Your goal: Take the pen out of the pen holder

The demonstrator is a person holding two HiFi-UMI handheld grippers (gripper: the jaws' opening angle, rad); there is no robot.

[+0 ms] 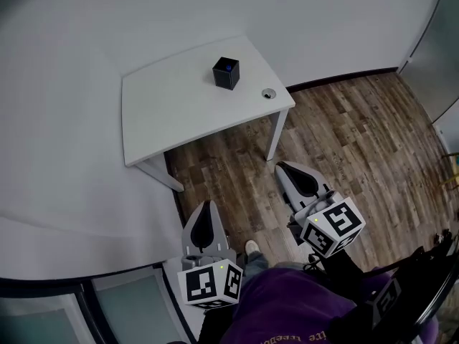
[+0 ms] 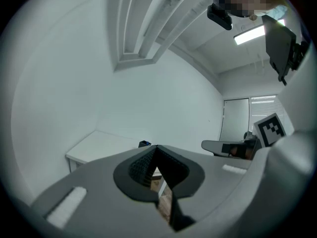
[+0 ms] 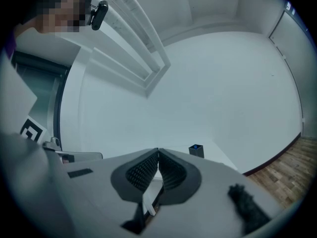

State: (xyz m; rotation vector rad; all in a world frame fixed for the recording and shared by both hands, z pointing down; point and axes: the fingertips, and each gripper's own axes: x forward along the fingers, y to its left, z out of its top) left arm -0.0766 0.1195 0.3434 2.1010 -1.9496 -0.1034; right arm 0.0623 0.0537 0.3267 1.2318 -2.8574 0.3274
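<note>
Head view: boxy pen holder [image 1: 225, 72] on white table [image 1: 172, 113]; both grippers' [image 1: 208, 206] [image 1: 282, 168] ribbed fingers [image 2: 141, 168] together.

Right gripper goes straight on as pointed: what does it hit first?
Right gripper: free air, then probably the table edge or wall behind; pen holder sits right of that line. Height unclear.

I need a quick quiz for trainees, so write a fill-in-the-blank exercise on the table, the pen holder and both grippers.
The pen holder on the table is ____ in colour.
The pen in it has a ____ top.
The left gripper and the right gripper both have their jaws ____, with nothing between.
Both are over the ____ floor, away from the table.
Missing words: black; blue; shut; wooden.
</note>
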